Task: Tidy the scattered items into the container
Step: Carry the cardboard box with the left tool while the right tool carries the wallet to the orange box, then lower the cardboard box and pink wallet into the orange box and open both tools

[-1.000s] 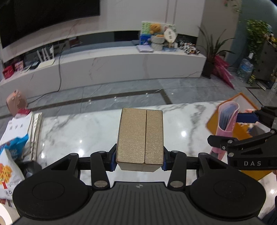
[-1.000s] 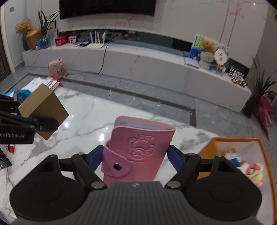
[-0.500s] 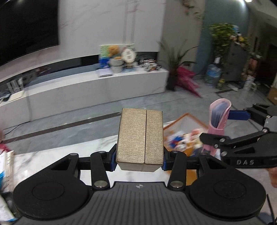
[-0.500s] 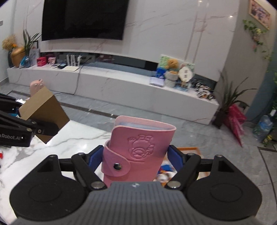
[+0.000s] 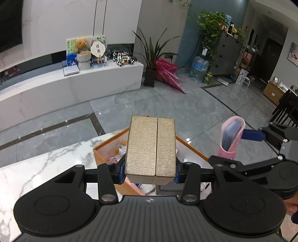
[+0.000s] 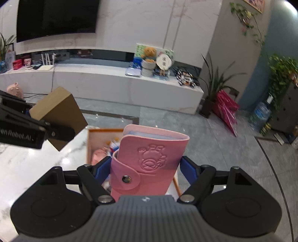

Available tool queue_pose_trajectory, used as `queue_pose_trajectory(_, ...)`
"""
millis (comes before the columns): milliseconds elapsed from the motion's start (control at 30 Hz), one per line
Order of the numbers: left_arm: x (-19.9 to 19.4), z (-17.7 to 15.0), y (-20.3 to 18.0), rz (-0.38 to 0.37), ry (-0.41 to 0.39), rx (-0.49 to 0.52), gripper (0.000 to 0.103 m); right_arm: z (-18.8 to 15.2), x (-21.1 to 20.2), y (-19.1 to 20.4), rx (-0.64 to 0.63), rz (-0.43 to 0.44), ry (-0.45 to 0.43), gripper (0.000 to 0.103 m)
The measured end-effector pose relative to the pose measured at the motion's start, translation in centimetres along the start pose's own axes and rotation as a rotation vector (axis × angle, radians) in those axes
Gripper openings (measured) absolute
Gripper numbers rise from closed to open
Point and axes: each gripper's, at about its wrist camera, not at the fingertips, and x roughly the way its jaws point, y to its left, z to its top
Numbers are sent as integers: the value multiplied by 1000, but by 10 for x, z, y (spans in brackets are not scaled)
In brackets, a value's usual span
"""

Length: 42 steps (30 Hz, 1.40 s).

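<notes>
Up close in the left wrist view, the left gripper [image 5: 150, 168] is clamped on a gold textured box [image 5: 151, 147], its blue pads pressing the box's two sides, and the box stands upright between the black fingers with a seam running down its face. Just behind and below the box lies the orange-rimmed container [image 5: 109, 142], open at the top, sitting at the far right corner of the white marble table [image 5: 46, 167]; small toys show inside it on the left, though they are too small to name surely. To the right, the right gripper [image 5: 236, 147] comes into view from the side, holding the pink card holder [image 5: 230, 137] upright, the card edges visible in its open top, and a bit of the person's hand [image 5: 292, 207] shows at the right edge. Beyond the table are grey floor tiles, a white TV bench with a teddy bear [image 5: 81, 44], a potted plant [image 5: 151, 54] and a water bottle [image 5: 199, 68]. Next, in the right wrist view, the right gripper [image 6: 146, 171] is closed on the pink card holder [image 6: 149, 162], blue pads against both sides, the snap strap and an embossed figure facing the camera. The container [image 6: 89, 147] lies directly behind it, partly hidden, with pink and coloured items inside. At the left, the left gripper [image 6: 54, 130] holds the gold box [image 6: 59, 115] tilted, above the marble table [image 6: 28, 167] just left of the container. A dark television [image 6: 55, 16] hangs on the far wall.
</notes>
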Motion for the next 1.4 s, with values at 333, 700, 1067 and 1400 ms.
queue_pose_trajectory(333, 55, -9, 6, 23, 78, -34, 52, -31, 47, -30, 16, 11, 90, 81)
queue_pose_trajectory(700, 108, -18, 21, 42, 157, -52, 52, -59, 102, -32, 20, 31, 210, 81)
queue_pose_trajectory(1067, 140, -22, 30, 67, 206, -64, 52, -74, 132, -27, 4, 52, 281, 81)
queue_pose_trajectory(1400, 161, -20, 27, 150, 241, -18, 52, -77, 149, -36, -16, 32, 322, 81)
